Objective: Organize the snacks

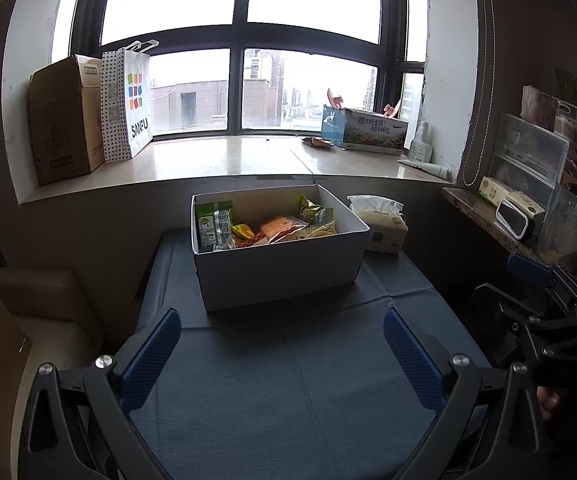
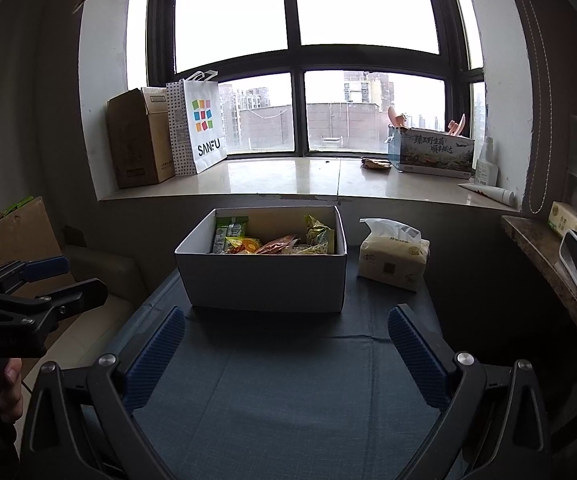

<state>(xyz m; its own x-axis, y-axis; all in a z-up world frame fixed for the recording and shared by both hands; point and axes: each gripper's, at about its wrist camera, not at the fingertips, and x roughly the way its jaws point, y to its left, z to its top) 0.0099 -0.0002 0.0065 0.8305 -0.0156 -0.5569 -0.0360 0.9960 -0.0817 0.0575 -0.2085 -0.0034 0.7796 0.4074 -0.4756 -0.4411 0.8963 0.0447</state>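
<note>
A white cardboard box (image 1: pixel 276 276) (image 2: pixel 262 282) stands on the blue-clothed table (image 1: pixel 296 392) (image 2: pixel 288 392), holding several snack packets: a green one (image 1: pixel 213 222) (image 2: pixel 228 232) at its left, orange and yellow ones (image 1: pixel 280 229) (image 2: pixel 276 245) in the middle, a green-yellow bag (image 1: pixel 317 218) (image 2: pixel 319 236) at the right. My left gripper (image 1: pixel 282 330) hovers open over the cloth in front of the box, nothing between its blue pads. My right gripper (image 2: pixel 286 326) is open too, just short of the box's front wall. Each gripper also shows at the other view's edge.
A tissue pack (image 1: pixel 380 224) (image 2: pixel 394 256) sits right of the box. On the window sill (image 1: pixel 224 160) (image 2: pixel 288 180) stand a brown carton (image 1: pixel 64 120), a white SANFU bag (image 2: pixel 202 124), a printed box (image 2: pixel 432 152) and a loose packet (image 1: pixel 318 142). A cluttered shelf (image 1: pixel 488 216) lines the right.
</note>
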